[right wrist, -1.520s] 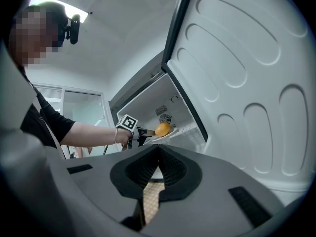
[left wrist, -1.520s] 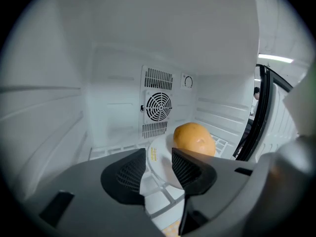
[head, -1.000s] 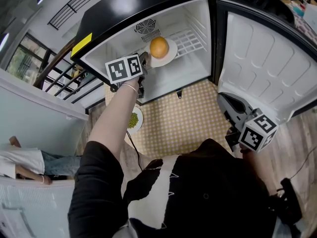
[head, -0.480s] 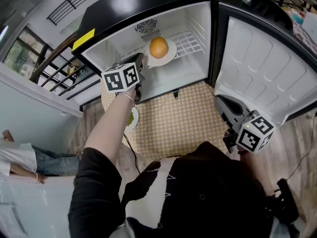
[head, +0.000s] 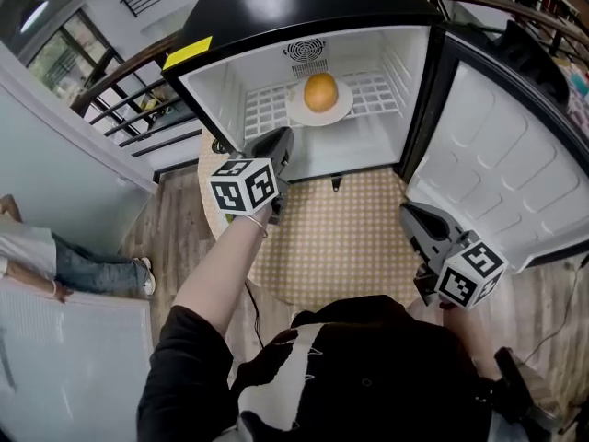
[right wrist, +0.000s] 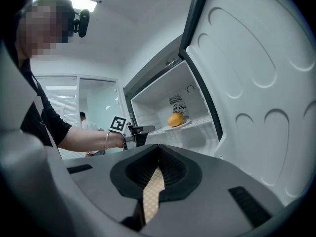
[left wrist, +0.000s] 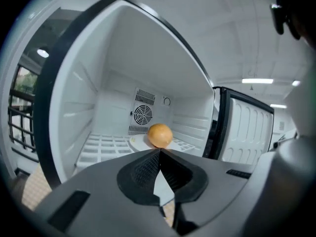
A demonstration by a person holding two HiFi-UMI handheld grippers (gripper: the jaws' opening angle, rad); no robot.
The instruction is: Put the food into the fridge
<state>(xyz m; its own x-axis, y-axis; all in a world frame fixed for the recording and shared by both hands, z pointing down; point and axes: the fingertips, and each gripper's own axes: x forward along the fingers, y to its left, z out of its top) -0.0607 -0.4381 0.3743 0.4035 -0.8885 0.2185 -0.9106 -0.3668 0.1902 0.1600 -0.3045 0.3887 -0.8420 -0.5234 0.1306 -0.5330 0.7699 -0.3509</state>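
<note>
Marking the fridge (head: 304, 7), a yellow sticker (head: 187, 53) shows only in the head view.

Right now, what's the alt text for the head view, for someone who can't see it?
An orange sits on a white plate inside an open fridge. The left gripper and right gripper are shut and empty, held outside it above a checked mat.

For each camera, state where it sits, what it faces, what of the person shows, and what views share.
Head view: on the head, looking down at open black fridge; left arm, left gripper, right gripper.
Left gripper view: on that gripper, facing into the fridge; shut jaws.
Right gripper view: on that gripper, facing fridge; shut jaws, left arm.
All share: round orange fruit.
</note>
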